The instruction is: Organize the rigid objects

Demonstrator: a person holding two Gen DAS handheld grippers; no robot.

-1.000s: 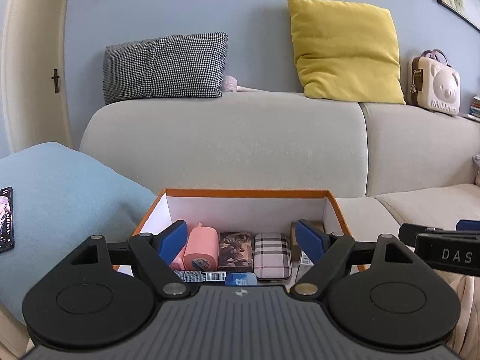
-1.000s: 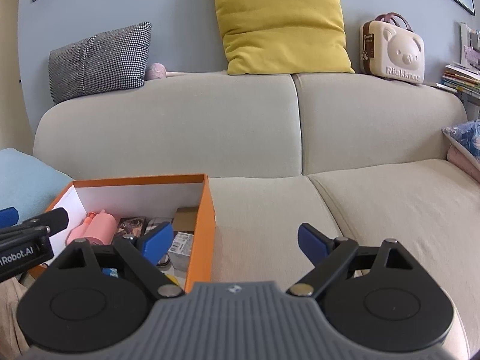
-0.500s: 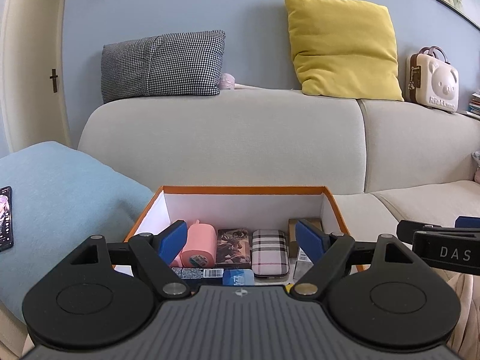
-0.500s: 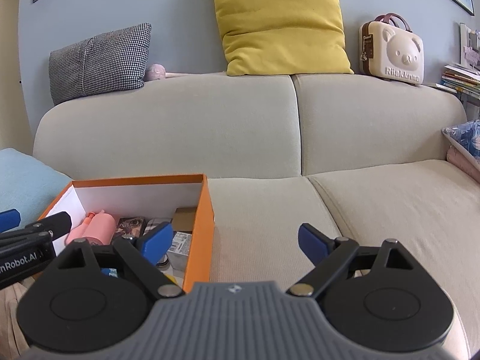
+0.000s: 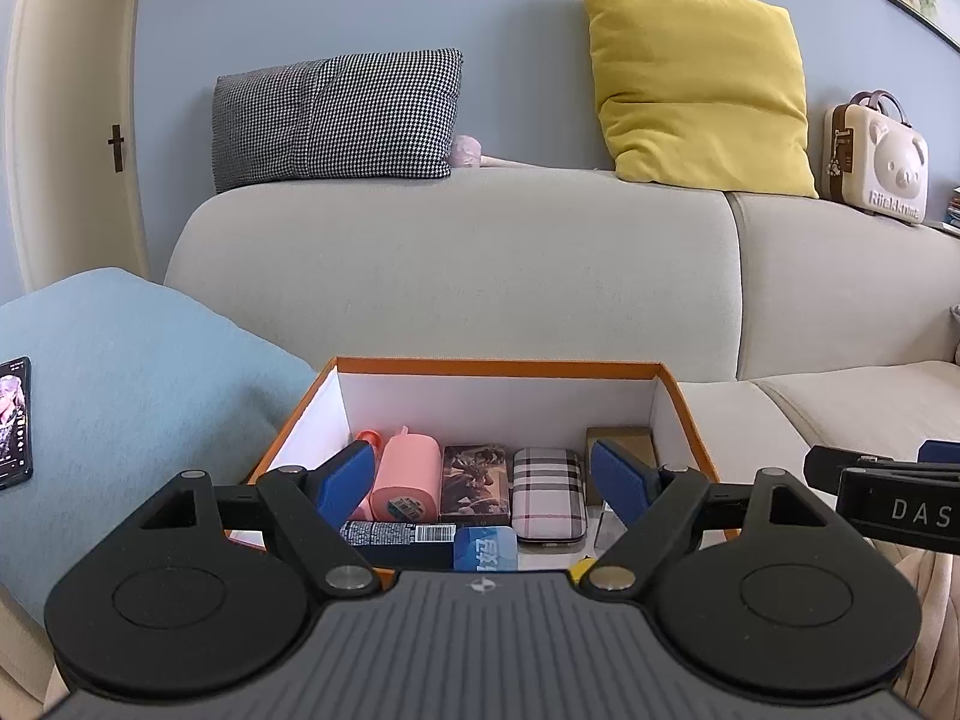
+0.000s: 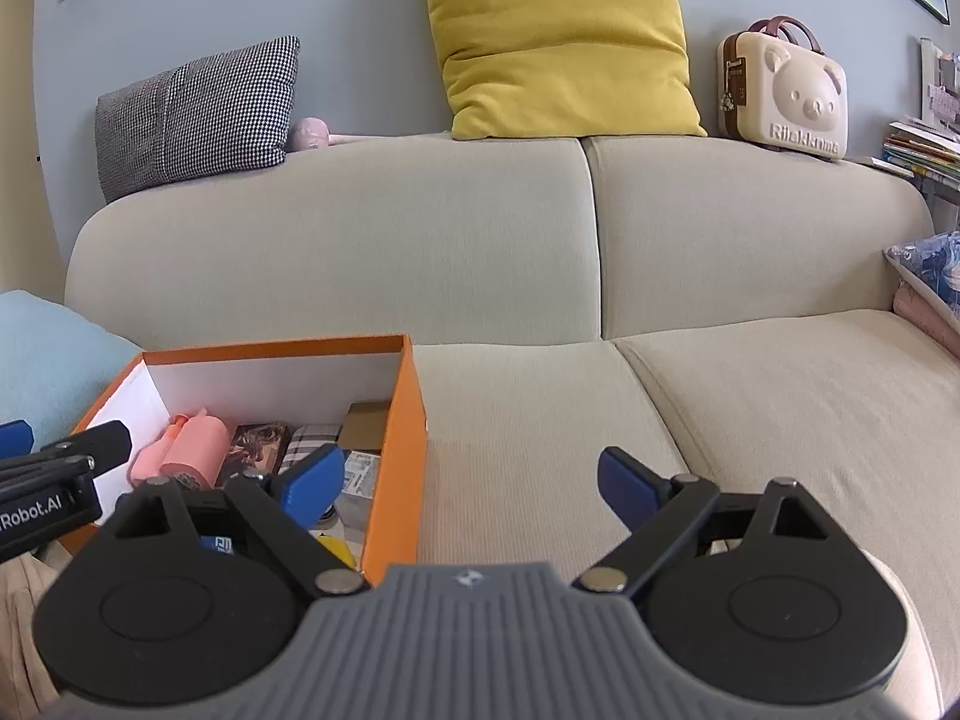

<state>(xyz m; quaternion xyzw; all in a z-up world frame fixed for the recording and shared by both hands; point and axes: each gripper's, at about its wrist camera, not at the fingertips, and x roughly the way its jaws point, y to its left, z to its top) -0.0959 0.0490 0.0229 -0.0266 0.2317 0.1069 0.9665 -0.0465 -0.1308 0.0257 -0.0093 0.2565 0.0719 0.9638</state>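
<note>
Both grippers gaped wide, empty; the left gripper (image 5: 483, 474) sat nearer, box (image 5: 498, 367) at lower centre, the right gripper (image 6: 471, 480) beside it.

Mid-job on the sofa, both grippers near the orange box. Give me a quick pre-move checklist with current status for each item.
1. Left gripper open and holding nothing: ok.
2. Right gripper open and holding nothing: ok.
3. Orange box open on top, with no lid in the way: ok.
4. Things inside lie in a row along the back: pink bottle, dark picture box, plaid case: ok.
5. Loose rigid things left on the sofa seat: none seen on the part in view; the rest, cannot tell.
6. Free room in the box for more: cannot tell, the grippers hide its front part.
</note>
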